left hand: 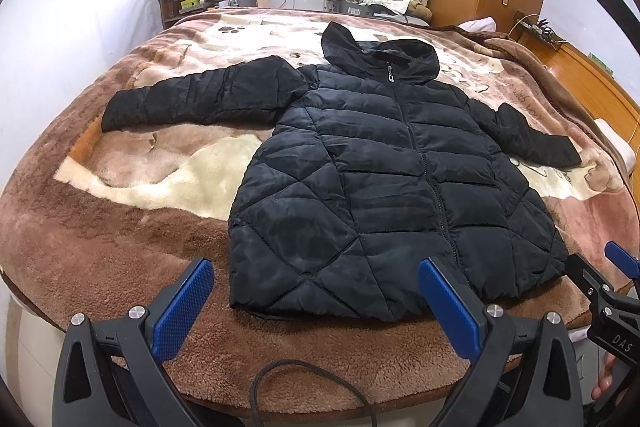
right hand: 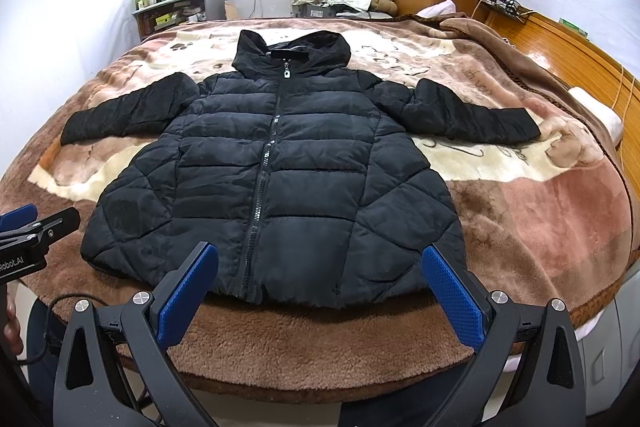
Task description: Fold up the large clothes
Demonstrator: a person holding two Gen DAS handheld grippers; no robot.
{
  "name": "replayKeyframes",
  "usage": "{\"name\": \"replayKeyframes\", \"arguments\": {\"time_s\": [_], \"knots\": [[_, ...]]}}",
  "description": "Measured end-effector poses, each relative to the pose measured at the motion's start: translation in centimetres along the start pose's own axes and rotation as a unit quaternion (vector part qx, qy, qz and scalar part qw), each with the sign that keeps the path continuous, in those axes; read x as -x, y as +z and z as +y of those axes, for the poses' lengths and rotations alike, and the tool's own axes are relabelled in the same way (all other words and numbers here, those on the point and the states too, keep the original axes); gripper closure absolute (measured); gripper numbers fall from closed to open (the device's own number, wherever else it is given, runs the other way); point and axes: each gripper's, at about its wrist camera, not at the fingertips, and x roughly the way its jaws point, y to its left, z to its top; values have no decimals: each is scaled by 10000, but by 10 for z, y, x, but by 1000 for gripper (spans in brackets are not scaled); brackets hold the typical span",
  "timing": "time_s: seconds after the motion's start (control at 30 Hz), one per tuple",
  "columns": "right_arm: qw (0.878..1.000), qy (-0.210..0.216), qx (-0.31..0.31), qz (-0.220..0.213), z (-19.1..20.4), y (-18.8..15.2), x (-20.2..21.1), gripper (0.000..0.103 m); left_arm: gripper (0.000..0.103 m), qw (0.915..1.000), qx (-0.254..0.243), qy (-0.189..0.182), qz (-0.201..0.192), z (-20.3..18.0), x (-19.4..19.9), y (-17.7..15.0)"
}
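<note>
Both claws, left claw (left hand: 316, 291) and right claw (right hand: 320, 283), gape empty before flat jacket (right hand: 276, 187).

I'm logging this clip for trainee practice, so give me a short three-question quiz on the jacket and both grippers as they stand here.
1. True or false: the black puffer jacket lies flat on the blanket with its zipper closed.
2. Multiple choice: the sleeves are A) folded across the chest, B) spread out to each side, C) tucked under the body.
3. Short answer: what do the left gripper and right gripper hold?

Key:
1. True; the hood points away from the cameras.
2. B.
3. Nothing; both sets of jaws stand wide open near the hem.
</note>
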Motion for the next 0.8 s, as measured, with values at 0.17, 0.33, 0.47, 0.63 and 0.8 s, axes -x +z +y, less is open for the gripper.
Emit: {"name": "replayKeyframes", "arguments": {"time_s": [0.17, 0.33, 0.47, 0.63, 0.8], "knots": [[10000, -7, 14, 24, 1, 2, -1, 1, 0, 10000, 5, -7, 7, 0, -1, 0], [10000, -14, 3, 44, 2, 3, -3, 1, 0, 10000, 26, -9, 25, 1, -2, 0], [10000, -13, 4, 65, 1, 4, -4, 1, 0, 10000, 35, 8, 35, 1, -4, 0], [10000, -16, 5, 91, 0, 4, -7, 1, 0, 10000, 47, 1, 61, 3, -7, 1], [9999, -30, -5, 111, -1, 5, -10, 1, 0, 9999, 52, -24, 87, 4, -12, 4]]}}
